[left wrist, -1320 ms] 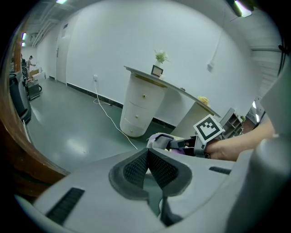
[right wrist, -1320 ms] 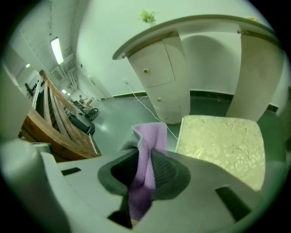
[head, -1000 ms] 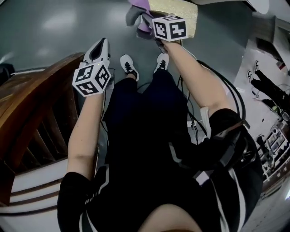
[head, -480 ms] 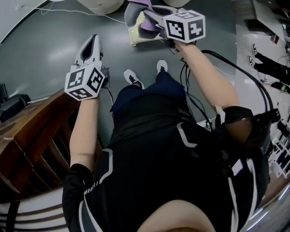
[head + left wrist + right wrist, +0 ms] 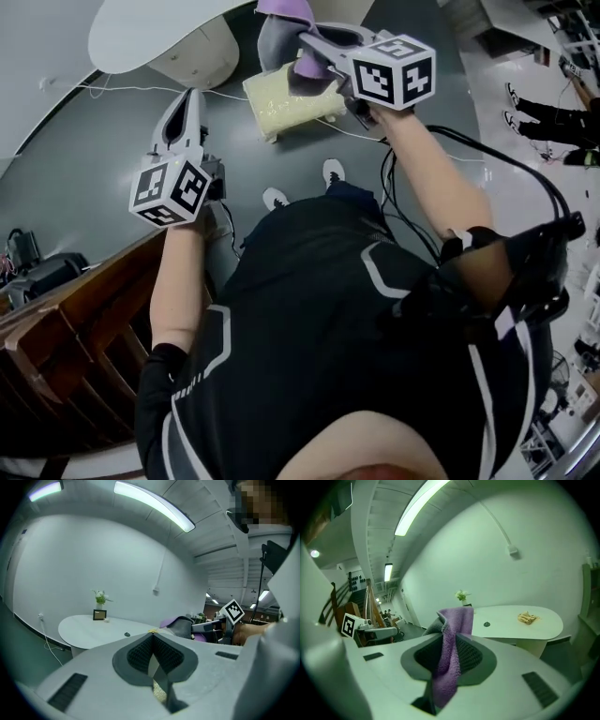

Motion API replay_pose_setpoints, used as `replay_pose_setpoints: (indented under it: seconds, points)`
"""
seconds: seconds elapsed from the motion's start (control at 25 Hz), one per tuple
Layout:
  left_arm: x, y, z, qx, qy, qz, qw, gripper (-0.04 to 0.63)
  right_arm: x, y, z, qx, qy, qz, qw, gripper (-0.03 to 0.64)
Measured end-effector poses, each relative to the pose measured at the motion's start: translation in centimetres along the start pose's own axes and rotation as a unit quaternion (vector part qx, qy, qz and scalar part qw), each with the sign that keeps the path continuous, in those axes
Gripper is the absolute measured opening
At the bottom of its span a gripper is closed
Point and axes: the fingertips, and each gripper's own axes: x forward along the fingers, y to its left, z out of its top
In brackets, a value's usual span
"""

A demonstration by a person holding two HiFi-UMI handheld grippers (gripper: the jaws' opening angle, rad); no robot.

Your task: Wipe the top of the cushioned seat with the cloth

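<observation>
Gripping the cloth [image 5: 281,21] near the seat [image 5: 292,105], the right claw [image 5: 305,42] seems ready to wipe; the left claw [image 5: 188,101] is closed, empty.

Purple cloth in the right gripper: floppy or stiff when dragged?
Likely floppy: the cloth hangs in soft folds from the right gripper. Probably light, since a narrow pinch holds it. Its fuzzy pile suggests it will grip rather than slip.
</observation>
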Motion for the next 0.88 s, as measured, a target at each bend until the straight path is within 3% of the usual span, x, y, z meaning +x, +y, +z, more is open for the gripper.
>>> replay_pose_setpoints:
  seconds: [0.2,0.44,0.88]
  points:
    - [0.1,-1.9,2.3,0.004,-0.015,-0.007,0.9999,0.003,-2.7,-1.0,3.2,-0.021,-0.027,-0.008,0.999,0.084]
    - [-0.6,-2.6,6.4,0.003,-0.076,0.001,0.9971,0.003,-5.0,-1.4,6.0,-0.035,-0.062,-0.014,0.997,0.084]
    - [-0.2,-4.0,8.7,0.022,-0.086,0.014,0.9959,0.003,-7.1,-2.8,7.4,-0.052,-0.077,-0.020,0.995,0.083]
